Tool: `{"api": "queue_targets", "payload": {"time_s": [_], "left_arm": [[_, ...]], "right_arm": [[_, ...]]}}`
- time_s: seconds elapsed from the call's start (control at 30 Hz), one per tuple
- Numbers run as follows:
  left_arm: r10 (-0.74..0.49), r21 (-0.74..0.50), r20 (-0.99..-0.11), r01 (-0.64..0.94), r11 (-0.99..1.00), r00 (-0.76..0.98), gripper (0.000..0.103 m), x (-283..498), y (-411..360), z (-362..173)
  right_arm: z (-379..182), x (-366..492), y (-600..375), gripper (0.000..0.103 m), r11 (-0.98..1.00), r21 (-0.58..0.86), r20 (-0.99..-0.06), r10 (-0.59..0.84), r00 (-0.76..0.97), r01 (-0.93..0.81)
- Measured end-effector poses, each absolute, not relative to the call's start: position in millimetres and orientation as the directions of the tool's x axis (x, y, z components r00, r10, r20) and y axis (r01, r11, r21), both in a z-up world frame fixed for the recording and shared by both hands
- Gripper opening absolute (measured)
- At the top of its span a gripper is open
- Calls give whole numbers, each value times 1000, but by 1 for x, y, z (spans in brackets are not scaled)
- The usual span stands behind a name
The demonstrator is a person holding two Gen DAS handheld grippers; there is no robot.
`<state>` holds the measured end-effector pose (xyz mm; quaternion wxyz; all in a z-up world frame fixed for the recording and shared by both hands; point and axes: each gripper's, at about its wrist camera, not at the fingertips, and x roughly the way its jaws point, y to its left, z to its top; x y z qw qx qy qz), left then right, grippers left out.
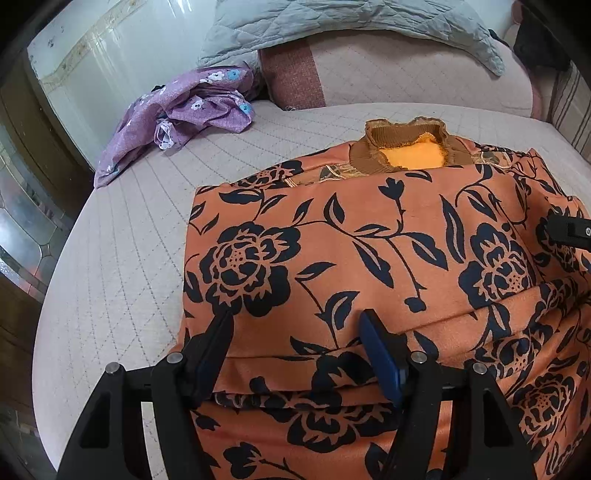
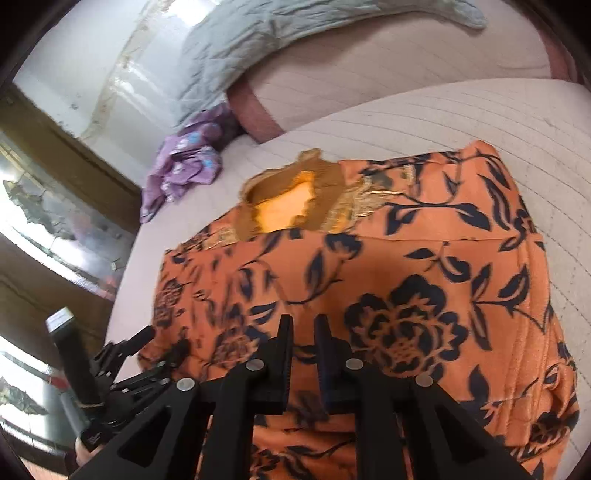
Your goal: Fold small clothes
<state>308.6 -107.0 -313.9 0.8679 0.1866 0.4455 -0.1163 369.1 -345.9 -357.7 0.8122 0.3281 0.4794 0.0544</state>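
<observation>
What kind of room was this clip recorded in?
Most likely a bedroom: the orange floral garment lies on a quilted bed cover, with a bolster pillow and a grey quilt at its far end.

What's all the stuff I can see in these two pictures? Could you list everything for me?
Top: one, orange with dark flowers and a brown collar, partly folded in the middle of the bed.
Purple cloth: one, purple with small flowers, crumpled at the far left of the bed.
Quilt: one, grey-blue, draped over the headboard.
Bed: one, beige quilted cover.
Left gripper: one, black, fingers apart over the top's near fold.
Right gripper: one, black, fingers nearly together above the top.
</observation>
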Motion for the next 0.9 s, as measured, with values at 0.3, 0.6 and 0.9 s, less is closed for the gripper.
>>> {"api": "queue_targets", "payload": {"time_s": [0.3,0.6,0.9], "left_arm": [[-39,218,-818,371,903,574,71,311,-107,-317],[-35,218,-799,344,913,600,71,313,-104,-312],[6,211,-802,275,938,597,71,330,-87,-315]], "right_arm": [[-379,374,-315,15,831,519,-809,403,427,199],[-367,369,-354,15,815,487,-808,283,517,315],[-379,371,-377,13,784,482,-831,269,486,391]]}}
